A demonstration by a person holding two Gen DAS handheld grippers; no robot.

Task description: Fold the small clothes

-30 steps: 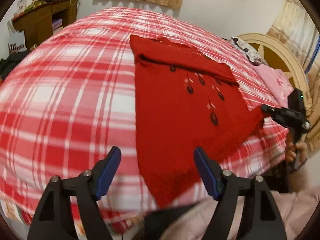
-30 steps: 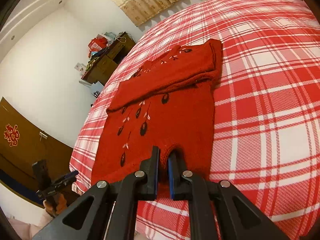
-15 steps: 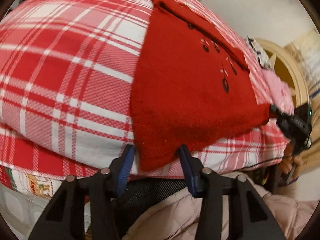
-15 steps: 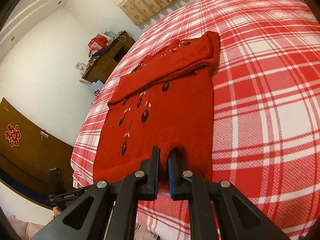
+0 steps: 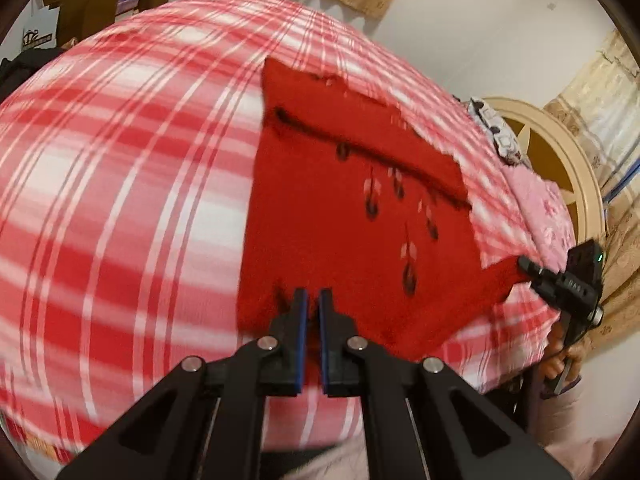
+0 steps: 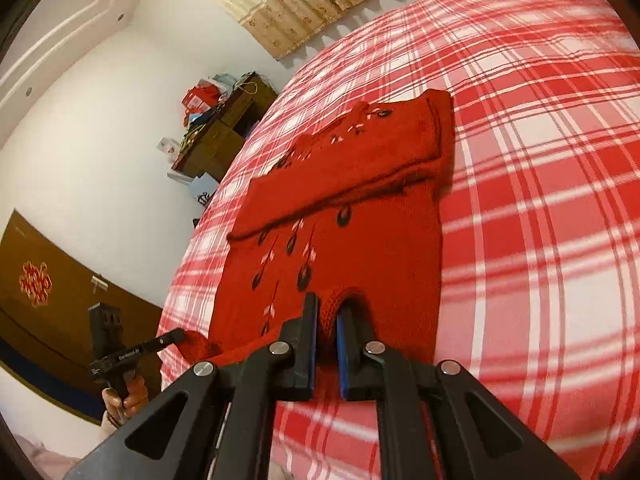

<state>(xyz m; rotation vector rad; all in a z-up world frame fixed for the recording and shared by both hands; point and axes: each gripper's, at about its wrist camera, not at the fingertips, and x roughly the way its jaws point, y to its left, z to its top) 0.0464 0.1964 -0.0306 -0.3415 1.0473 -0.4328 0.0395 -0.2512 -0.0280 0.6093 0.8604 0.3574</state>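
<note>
Left wrist: both tongs pinch knitted red sweater (image 5: 328, 240) hem.

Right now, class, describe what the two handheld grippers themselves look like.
Both the left gripper and right gripper are matte black, angular frames with triangular cut-outs, silver pivot bolts and flat fingers lined with blue pads. The left one's side carries small white lettering; the right one's body shows a green light.

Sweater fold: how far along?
Done: the sleeves are folded across the chest of the sweater, which lies flat on the bed. In hand: the left gripper and right gripper are each shut on a corner of the bottom hem. Left: carrying the hem up over the sleeves to finish the fold.
</note>
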